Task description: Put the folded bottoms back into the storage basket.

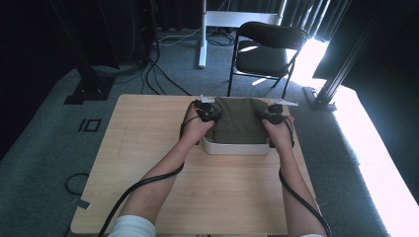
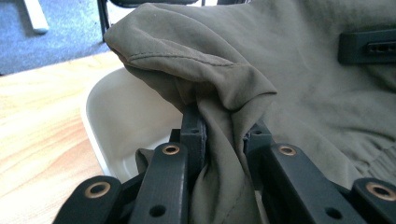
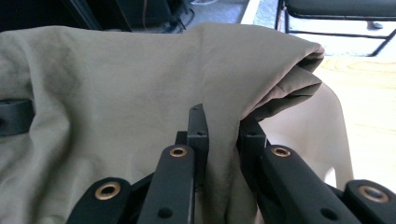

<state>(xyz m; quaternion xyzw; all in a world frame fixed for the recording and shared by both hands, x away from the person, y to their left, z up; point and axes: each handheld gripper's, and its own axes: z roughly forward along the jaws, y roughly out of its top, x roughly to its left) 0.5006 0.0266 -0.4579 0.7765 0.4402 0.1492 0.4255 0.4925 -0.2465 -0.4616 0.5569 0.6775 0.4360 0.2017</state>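
Both sides pinched: left hand-held gripper [image 2: 224, 140] and right hand-held gripper [image 3: 223, 128] each clamp the olive garment [image 1: 237, 121] over the white bin [image 1: 236, 147] at the worktop's [image 1: 148, 148] 12 o'clock (mid-lowering, I'd guess); next, settle it inside, then release

No readable text, label, brand, number or sign appears on anything in these pictures.

garment [image 2: 299, 93]: olive woven cloth, matt, creased
tub [image 2: 126, 116]: white plastic, smooth
table [image 1: 148, 148]: pale wood grain, matt
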